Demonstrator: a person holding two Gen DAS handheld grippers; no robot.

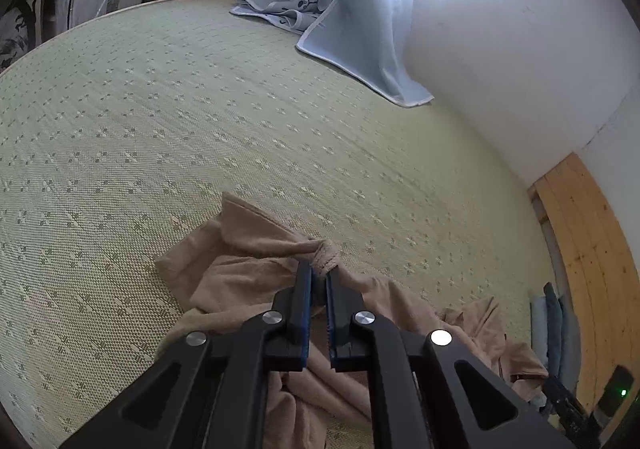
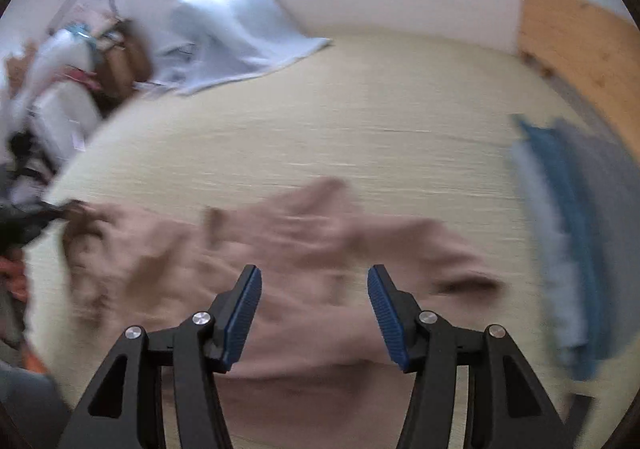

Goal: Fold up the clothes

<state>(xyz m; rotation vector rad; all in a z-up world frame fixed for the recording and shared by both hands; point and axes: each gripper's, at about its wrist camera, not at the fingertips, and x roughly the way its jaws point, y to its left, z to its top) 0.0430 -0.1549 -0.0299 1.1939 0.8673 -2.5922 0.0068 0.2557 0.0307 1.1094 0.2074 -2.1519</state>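
No writing was legible; on the green woven mat (image 1: 200,129) by a white wall, the left gripper (image 1: 319,281) pinched the tan garment (image 1: 248,249), the right gripper (image 2: 314,289) spread above it

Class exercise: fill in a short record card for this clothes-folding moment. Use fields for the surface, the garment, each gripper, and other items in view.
surface: pale green woven mat with a small flower pattern
garment: tan garment, crumpled on the mat
left gripper: left gripper shut on a bunched fold of the tan garment
right gripper: right gripper open, over the tan garment, holding nothing; view motion-blurred
other items: light blue blanket at the far edge by the wall; folded blue clothes to the right
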